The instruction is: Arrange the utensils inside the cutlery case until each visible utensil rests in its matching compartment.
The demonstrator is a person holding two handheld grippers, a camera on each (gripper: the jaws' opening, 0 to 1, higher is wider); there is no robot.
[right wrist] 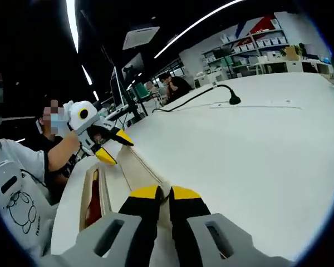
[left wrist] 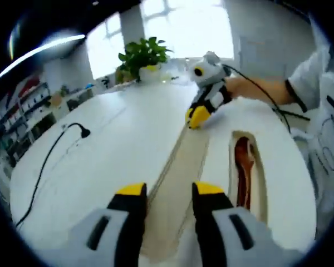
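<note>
1. My left gripper (left wrist: 167, 192) has its yellow-tipped jaws parted wide over the long pale wooden cutlery case (left wrist: 183, 161).
2. A reddish-brown wooden spoon (left wrist: 244, 169) lies in its right-hand compartment.
3. My right gripper (left wrist: 197, 117), jaws nearly closed, empty, touches the case's far end.
4. A green potted plant (left wrist: 143, 55) stands beyond.

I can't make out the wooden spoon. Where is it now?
The reddish-brown wooden spoon lies in a slot of the pale wooden cutlery case on the white table, right of the left gripper in the left gripper view.
</note>
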